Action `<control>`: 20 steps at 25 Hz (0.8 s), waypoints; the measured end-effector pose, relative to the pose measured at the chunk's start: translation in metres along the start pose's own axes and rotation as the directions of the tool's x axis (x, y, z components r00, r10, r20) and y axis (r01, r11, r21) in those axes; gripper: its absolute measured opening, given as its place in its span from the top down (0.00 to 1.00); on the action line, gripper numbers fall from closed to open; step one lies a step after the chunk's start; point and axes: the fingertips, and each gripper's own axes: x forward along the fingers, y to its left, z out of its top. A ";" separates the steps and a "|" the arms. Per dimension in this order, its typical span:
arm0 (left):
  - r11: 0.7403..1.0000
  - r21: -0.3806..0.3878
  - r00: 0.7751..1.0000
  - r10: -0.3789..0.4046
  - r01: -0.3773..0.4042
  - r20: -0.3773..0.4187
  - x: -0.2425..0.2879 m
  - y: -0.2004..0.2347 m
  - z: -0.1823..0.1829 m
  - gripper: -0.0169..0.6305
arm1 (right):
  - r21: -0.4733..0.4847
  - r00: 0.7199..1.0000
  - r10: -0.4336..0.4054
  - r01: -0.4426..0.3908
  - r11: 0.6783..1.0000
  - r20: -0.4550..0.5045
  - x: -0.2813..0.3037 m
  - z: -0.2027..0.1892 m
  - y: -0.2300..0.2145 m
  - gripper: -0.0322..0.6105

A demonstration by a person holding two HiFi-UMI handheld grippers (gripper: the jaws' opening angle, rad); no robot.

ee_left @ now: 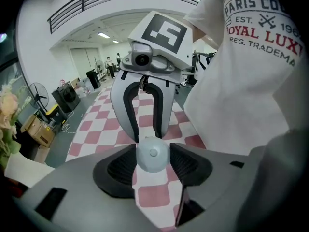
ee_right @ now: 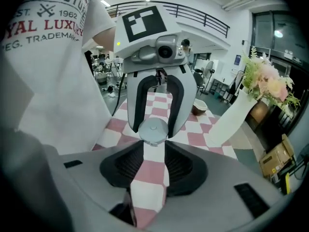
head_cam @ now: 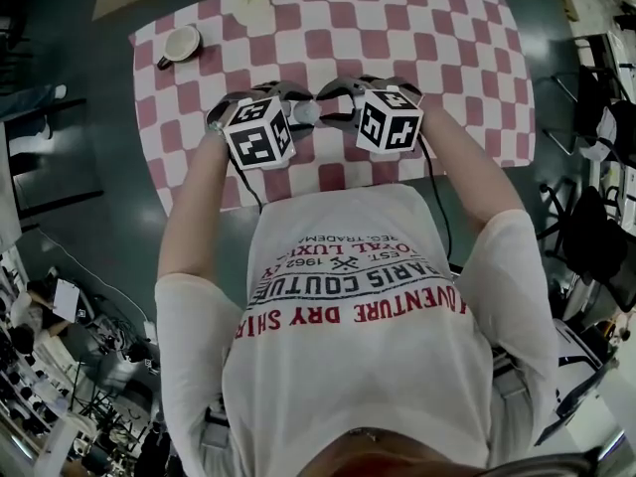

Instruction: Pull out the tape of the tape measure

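A small round pale-grey tape measure [head_cam: 306,112] hangs over the red-and-white checked table [head_cam: 447,58], between two grippers that face each other. My left gripper [ee_left: 153,154] is shut on it; its dark pads [ee_left: 120,167] press the tape measure [ee_left: 153,152] from both sides. My right gripper [ee_right: 154,166] is open, and only checked cloth shows in the gap between its pads [ee_right: 129,166]. The tape measure [ee_right: 153,131] sits just past its fingertips. In the left gripper view the right gripper's two fingers [ee_left: 126,111] reach down to the case's far edge. No pulled-out tape shows.
A brown-rimmed bowl [head_cam: 182,44] stands at the table's far left. A white vase with flowers [ee_right: 234,117] is at the far edge. The table's near edge runs just in front of the person's shirt [head_cam: 358,296]. Chairs and clutter surround the table.
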 end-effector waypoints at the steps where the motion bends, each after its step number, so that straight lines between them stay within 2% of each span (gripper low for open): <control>1: 1.000 0.002 1.000 -0.001 0.001 0.000 0.000 0.001 0.000 0.61 | -0.026 1.000 0.006 -0.007 1.000 -0.008 0.000 0.001 0.000 0.72; 6: 0.999 -0.036 1.000 0.009 -0.009 0.002 -0.001 0.007 -0.004 0.61 | -0.080 1.000 -0.010 0.008 0.997 -0.022 0.000 0.001 -0.005 0.76; 9: 0.997 -0.070 1.000 0.018 -0.017 0.003 -0.001 0.011 -0.006 0.61 | -0.076 0.999 -0.044 0.043 0.996 -0.012 -0.002 0.001 -0.011 0.84; 10: 0.997 -0.076 1.000 0.018 -0.017 0.006 -0.001 0.012 -0.007 0.61 | -0.080 0.999 -0.048 0.047 0.996 -0.012 -0.002 0.001 -0.011 0.84; 18: 0.996 -0.091 1.000 0.009 -0.008 0.017 0.002 0.011 -0.004 0.61 | -0.130 0.998 -0.012 0.003 0.991 -0.066 -0.003 -0.005 -0.010 0.85; 20: 0.995 -0.095 1.000 0.009 -0.008 0.016 0.004 0.012 -0.005 0.61 | -0.139 0.996 -0.006 -0.007 0.990 -0.092 -0.003 -0.008 -0.009 0.87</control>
